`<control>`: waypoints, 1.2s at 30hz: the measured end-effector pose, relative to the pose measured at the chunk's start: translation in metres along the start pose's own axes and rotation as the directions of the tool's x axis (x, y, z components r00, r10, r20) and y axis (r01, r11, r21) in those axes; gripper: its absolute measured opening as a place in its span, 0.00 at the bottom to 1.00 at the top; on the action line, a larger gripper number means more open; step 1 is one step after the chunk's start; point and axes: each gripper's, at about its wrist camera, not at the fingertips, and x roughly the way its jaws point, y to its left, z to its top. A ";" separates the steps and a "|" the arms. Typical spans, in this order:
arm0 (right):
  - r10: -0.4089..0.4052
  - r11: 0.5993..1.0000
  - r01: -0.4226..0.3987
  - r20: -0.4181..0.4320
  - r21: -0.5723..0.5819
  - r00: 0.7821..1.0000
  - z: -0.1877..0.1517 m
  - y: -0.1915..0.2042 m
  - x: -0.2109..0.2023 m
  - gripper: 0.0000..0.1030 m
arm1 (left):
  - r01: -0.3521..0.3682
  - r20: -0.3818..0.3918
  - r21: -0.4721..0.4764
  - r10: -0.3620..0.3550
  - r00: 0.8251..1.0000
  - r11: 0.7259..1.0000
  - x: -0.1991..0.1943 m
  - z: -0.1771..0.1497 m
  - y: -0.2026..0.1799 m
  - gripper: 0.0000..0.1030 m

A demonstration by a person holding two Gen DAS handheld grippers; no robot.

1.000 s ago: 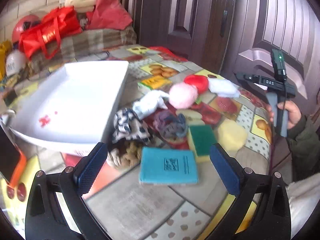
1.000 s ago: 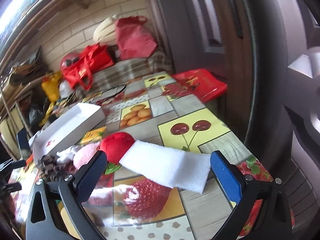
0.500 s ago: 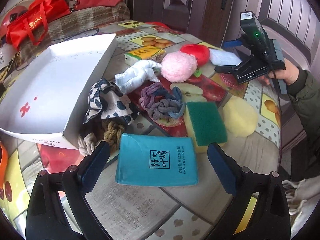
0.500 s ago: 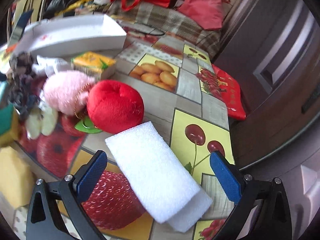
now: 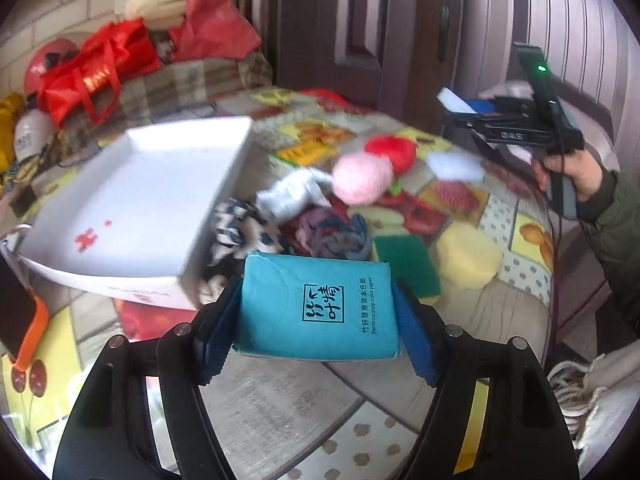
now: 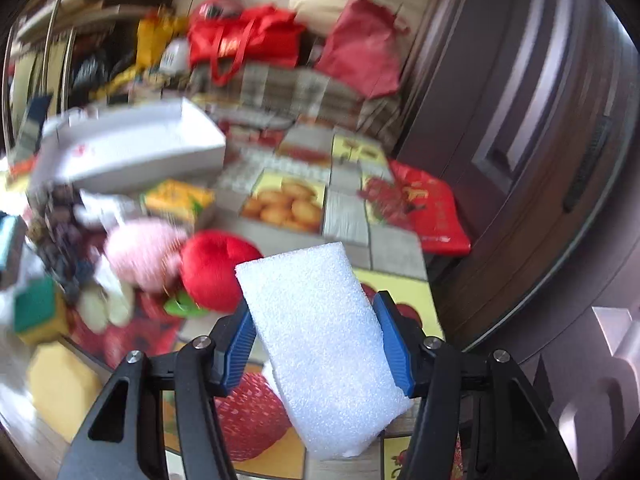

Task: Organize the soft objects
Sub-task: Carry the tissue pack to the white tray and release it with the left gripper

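Note:
My left gripper is shut on a teal tissue pack and holds it above the table. My right gripper is shut on a white foam block, lifted off the table; it also shows at the right of the left wrist view. On the table lie a pink pompom, a red plush apple, a white cloth toy, a purple knotted rope, a green-and-yellow sponge and a yellow sponge.
A large white box stands at the left of the table. A yellow packet lies behind the pompom. Red bags sit on a bench behind. A dark door is close on the right. A red bag lies at the table's far edge.
Both grippers have closed: the left one on the teal tissue pack, the right one on the white foam block. Both objects have been lifted off the table.

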 end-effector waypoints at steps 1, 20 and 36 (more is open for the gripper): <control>0.033 0.998 -0.036 0.050 0.049 0.998 0.003 0.000 -0.014 0.56 | -0.024 0.031 -0.012 0.025 0.999 1.000 -0.006 -0.001 0.004 0.71; 0.434 0.789 -0.522 0.307 0.324 0.847 0.006 0.137 -0.002 0.57 | -0.358 0.245 -0.277 0.426 0.871 0.892 -0.033 -0.012 0.096 0.71; 0.348 0.913 -0.390 0.267 0.122 0.899 0.049 0.223 0.036 0.57 | -0.439 0.284 -0.280 0.510 0.812 0.854 -0.003 0.020 0.143 0.71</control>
